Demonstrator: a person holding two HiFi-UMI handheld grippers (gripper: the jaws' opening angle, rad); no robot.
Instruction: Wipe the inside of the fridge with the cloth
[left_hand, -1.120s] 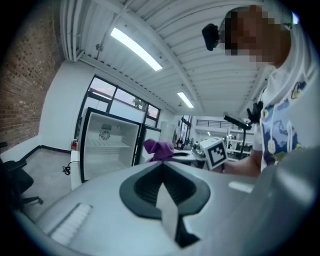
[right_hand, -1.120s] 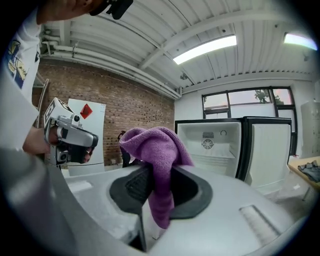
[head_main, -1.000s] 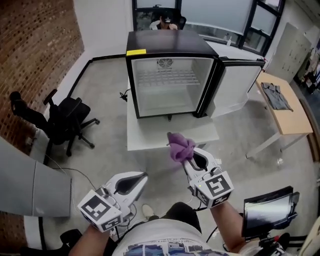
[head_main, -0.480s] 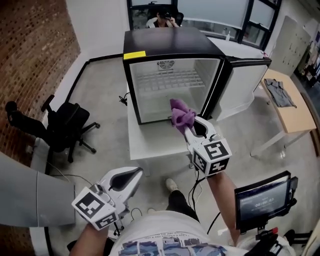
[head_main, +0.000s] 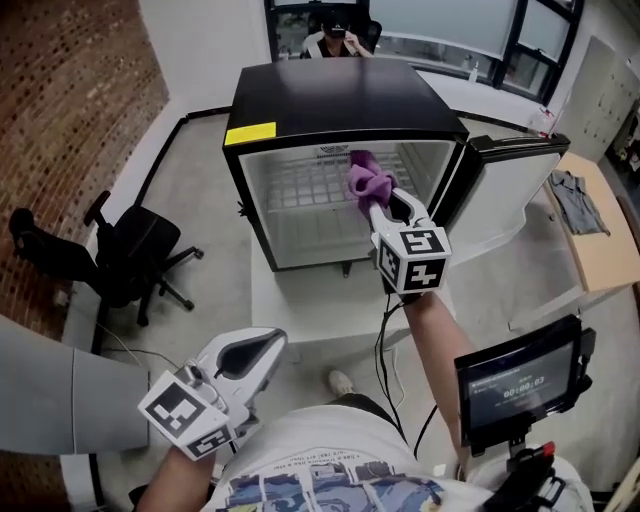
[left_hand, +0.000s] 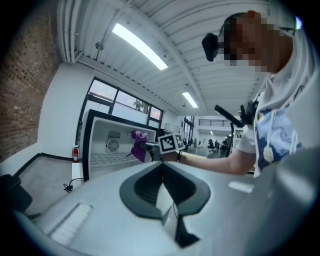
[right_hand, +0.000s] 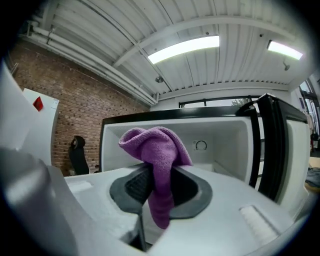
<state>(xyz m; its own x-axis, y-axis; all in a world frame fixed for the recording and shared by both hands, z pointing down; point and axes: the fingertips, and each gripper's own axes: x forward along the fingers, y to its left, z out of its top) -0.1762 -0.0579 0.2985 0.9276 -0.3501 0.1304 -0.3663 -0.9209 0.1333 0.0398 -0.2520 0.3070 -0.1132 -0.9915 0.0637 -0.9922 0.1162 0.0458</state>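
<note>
Grey concrete floor (head_main: 205, 170) surrounds the low white platform (head_main: 300, 300). Nearest to the body, the left gripper (head_main: 270, 347) hangs idle, its jaws together with nothing between them. Further on, the right gripper (head_main: 381, 205) is clamped on the purple cloth (head_main: 366, 178) at the mouth of the open fridge (head_main: 340, 95). Only a small bunch stands above the jaws, so I think bare plastic may scrape the wall, or the cloth may catch on the wire shelf (head_main: 305, 185) behind and pull out.

The right gripper (head_main: 378, 203) holds the purple cloth (head_main: 366, 180) at the open fridge (head_main: 330, 95) (left gripper (head_main: 270, 345) low, well apart).
</note>
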